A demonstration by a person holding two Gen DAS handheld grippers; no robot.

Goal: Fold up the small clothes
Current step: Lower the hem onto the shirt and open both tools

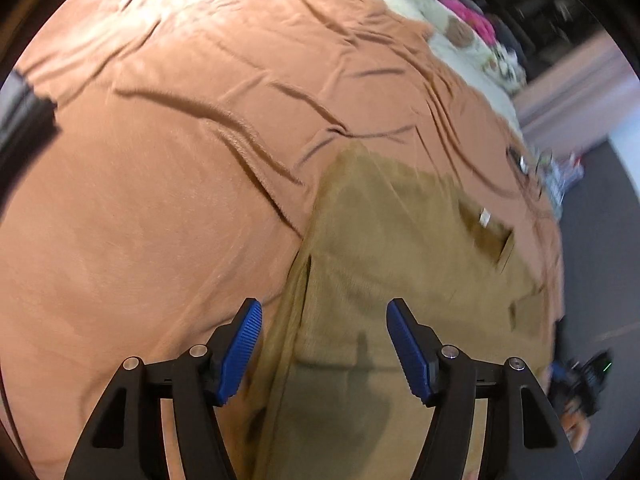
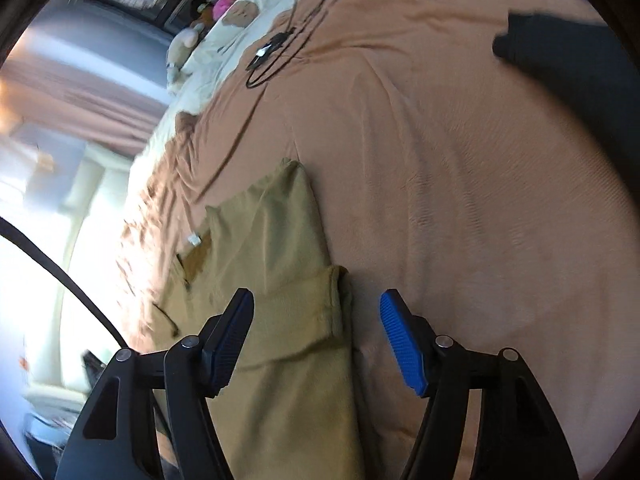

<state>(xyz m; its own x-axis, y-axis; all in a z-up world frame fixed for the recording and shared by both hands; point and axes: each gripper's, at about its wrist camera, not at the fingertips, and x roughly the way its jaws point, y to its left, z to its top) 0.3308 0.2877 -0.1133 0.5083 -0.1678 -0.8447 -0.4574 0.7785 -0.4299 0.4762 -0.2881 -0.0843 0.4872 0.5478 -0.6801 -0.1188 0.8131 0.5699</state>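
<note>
Olive garment flat beneath left tool

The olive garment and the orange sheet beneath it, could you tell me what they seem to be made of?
The olive garment looks like soft, matte, slightly fuzzy knit or fleece, judging by its thick folded edges. The orange sheet seems a thin, smooth woven fabric with a faint sheen, creasing in fine sharp wrinkles.
</note>
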